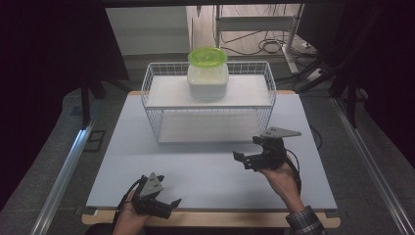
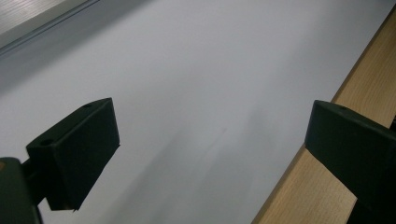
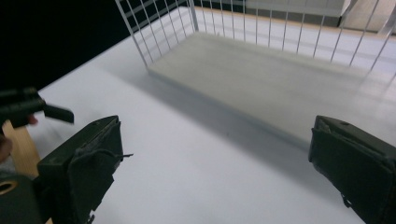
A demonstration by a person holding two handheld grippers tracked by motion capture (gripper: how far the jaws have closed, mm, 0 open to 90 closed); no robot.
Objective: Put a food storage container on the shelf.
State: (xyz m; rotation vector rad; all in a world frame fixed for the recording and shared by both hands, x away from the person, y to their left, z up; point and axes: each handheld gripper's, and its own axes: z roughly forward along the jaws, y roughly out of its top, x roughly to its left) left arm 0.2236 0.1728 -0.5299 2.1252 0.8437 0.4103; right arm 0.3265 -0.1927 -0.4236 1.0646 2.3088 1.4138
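Seemingly the placing is done: the white lidded container [image 1: 208, 81] sits on the upper shelf of the white wire rack [image 1: 152, 93], toward its back middle, with the lime-green bowl [image 1: 208, 56] stacked upright on top of it, and neither is touched by anything. Both look steady and square on the shelf; the container is squat with rounded corners, the bowl translucent with a flared rim. The lower shelf [image 3: 280, 88] lies bare. The right hand-held gripper [image 1: 248, 157] hangs low over the pale worktop [image 1: 205, 171], in front of the rack's right end, jaws spread wide with nothing between them. The left hand-held gripper [image 1: 169, 204] rests at the worktop's near edge, likewise gaping and empty. What remains, I judge, is little more than drawing the hands back, unless another item is to come.
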